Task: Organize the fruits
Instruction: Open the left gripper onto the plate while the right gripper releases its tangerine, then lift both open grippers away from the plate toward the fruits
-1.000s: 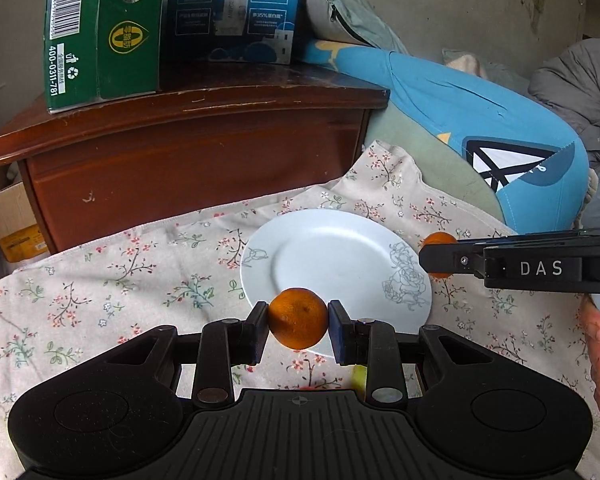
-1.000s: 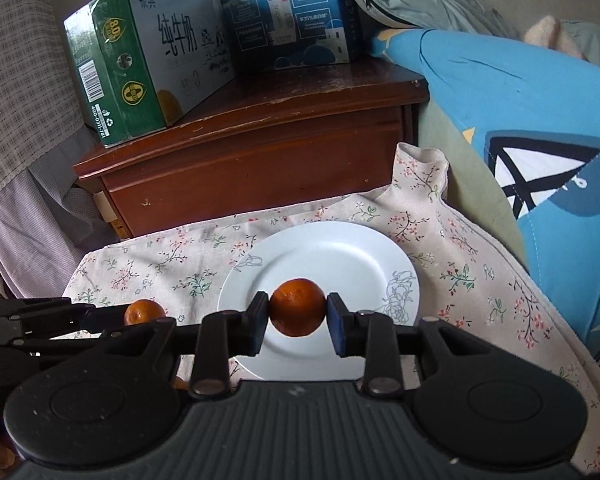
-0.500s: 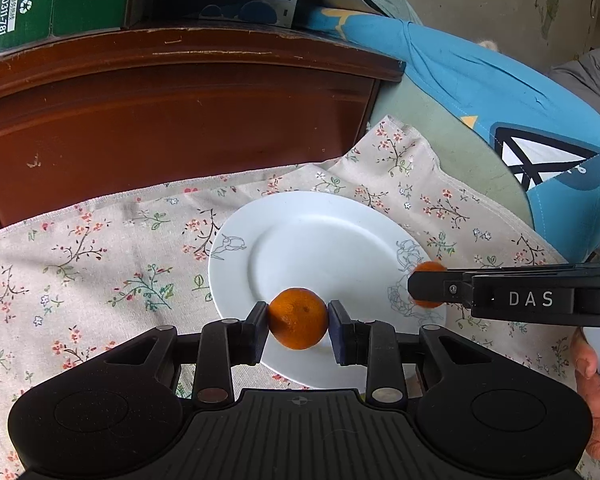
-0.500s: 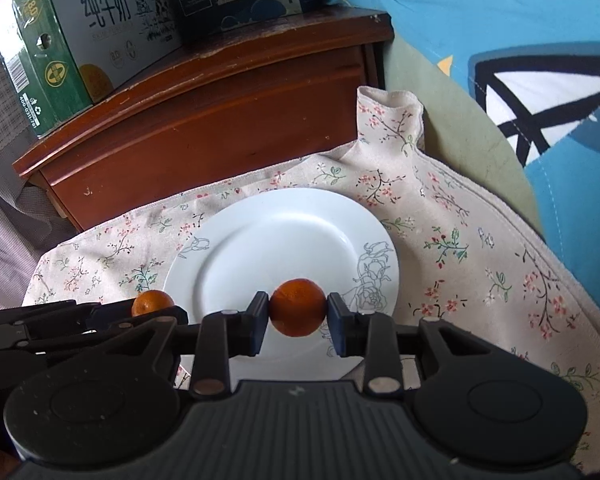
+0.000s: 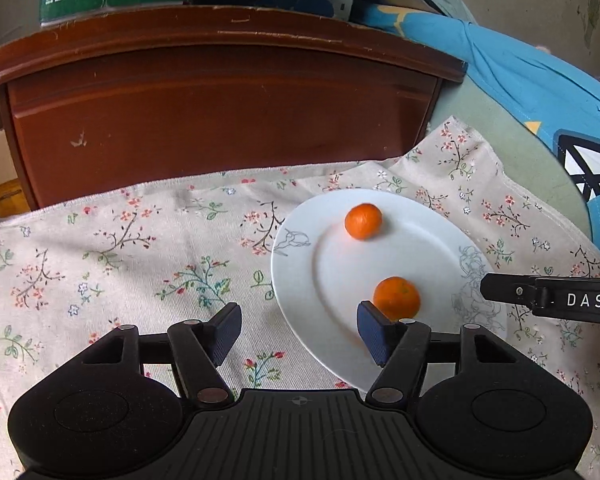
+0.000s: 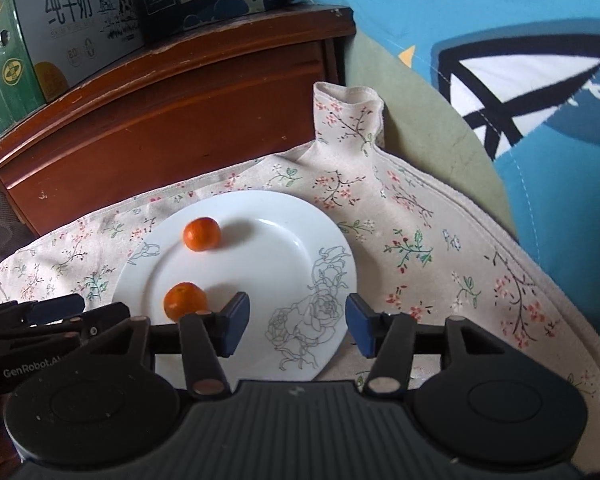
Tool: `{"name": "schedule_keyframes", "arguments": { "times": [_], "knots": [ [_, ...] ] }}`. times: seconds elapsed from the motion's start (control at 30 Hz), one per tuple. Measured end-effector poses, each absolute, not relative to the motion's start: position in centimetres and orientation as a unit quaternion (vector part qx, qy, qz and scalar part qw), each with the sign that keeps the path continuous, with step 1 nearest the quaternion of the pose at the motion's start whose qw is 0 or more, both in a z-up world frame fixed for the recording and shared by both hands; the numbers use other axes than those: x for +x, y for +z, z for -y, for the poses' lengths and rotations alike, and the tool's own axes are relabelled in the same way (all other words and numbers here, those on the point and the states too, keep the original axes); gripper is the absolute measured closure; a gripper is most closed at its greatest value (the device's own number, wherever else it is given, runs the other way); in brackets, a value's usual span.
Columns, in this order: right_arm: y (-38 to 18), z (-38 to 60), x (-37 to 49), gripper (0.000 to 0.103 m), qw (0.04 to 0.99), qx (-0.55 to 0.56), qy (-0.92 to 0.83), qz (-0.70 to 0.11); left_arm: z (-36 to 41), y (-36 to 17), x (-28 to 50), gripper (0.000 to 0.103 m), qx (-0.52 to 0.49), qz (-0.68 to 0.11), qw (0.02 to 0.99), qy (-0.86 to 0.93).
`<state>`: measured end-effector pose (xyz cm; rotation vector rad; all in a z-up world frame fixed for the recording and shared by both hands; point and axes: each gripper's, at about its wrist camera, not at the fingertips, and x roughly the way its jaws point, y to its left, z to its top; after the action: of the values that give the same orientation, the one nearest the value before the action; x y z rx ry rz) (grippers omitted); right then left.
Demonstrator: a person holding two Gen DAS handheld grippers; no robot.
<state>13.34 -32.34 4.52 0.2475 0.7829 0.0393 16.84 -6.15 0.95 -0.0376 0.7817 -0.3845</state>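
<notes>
Orange mandarins, far one (image 5: 363, 221) at twelve o'clock, near one (image 5: 396, 298) at six, sit released on the white porcelain plate (image 5: 420, 248); left gripper (image 5: 298, 332) and right gripper (image 6: 296, 322) jaws are opening, nothing between them.

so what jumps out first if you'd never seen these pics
Two oranges on the white plate, bright against the flowered cloth: one orange toward the plate's far side, the other near its front edge. Both tools frame the view with nothing between their pads, left tool and right tool, their jaws opening. Behind stands a dark wooden cabinet with cartons on top.
</notes>
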Motion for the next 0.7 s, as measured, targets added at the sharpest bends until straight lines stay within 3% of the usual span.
{"name": "schedule_keyframes", "arguments": {
  "times": [0.27, 0.37, 0.53, 0.7],
  "knots": [
    [2.8, 33.0, 13.8, 0.049, 0.906, 0.132, 0.003, -0.401, 7.1, -0.5, 16.4, 0.042, -0.032, -0.382, 0.897, -0.221],
    [2.2, 32.9, 14.0, 0.065, 0.9, 0.144, 0.025, -0.411, 7.4, -0.4, 16.1, 0.045, -0.034, -0.373, 0.897, -0.233],
    [1.9, 32.5, 13.8, 0.066, 0.907, 0.133, 0.025, -0.399, 7.5, -0.1, 15.7, 0.063, -0.021, -0.365, 0.903, -0.224],
    [1.9, 32.2, 13.5, 0.066, 0.912, 0.117, 0.029, -0.393, 7.9, 0.0, 15.0, 0.063, -0.003, -0.363, 0.906, -0.216]
  ]
}}
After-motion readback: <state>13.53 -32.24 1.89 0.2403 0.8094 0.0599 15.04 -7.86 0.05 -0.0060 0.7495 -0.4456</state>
